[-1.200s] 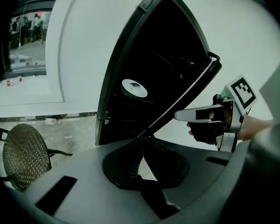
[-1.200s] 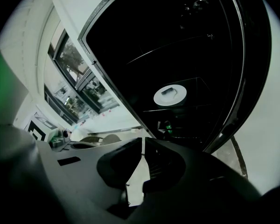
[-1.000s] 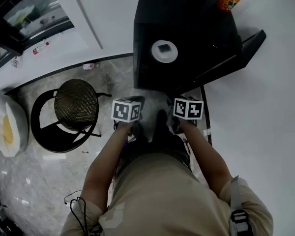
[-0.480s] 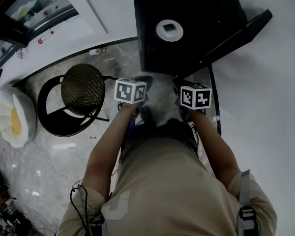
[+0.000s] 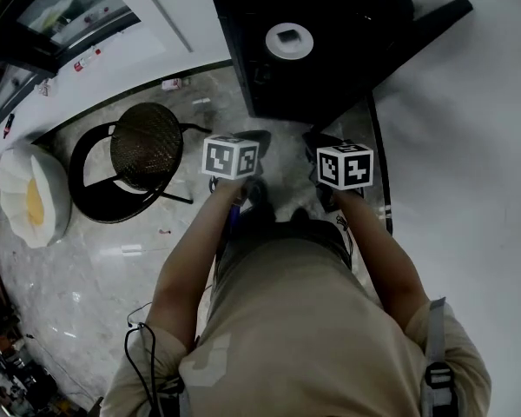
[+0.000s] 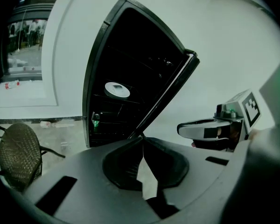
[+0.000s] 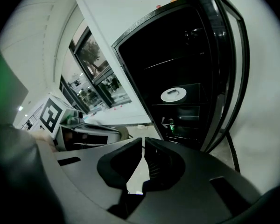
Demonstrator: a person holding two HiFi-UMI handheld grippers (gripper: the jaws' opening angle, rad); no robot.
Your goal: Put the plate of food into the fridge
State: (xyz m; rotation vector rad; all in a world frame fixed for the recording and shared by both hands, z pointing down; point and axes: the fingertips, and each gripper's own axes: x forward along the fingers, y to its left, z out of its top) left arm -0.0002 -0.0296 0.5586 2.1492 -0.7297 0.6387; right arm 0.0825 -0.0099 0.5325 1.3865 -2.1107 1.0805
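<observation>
Black jaws on the left gripper (image 6: 142, 141) meet at the tips, nothing between them, touching nothing; right gripper (image 7: 143, 143) the same, tips together with only a sliver of light lower down, empty; both are held side by side in the air, near each other but apart.

Plate of food (image 5: 289, 40) is ahead of both grippers and higher than the jaw tips, well apart from them, on a shelf inside the black fridge (image 5: 330, 81); fridge door (image 5: 421, 26) stands open, ahead and to the right of the right gripper.

Food reads only as a small dark square on the white plate, can't tell what it is; small green glow (image 6: 95, 120) on a lower fridge level below the plate, object unclear; rest of the interior too dark to read; far end of the fridge is cut off by the head view's edge; the person's beige shirt (image 5: 304, 337) hides the floor behind the grippers.

Glossy grey stone floor (image 5: 87, 276); round woven chair (image 5: 146, 155) left of the left gripper; black cable (image 5: 380, 181) on the floor right of the right gripper; white wall (image 5: 478, 146) further right; window (image 5: 61, 11) ahead and far left.
</observation>
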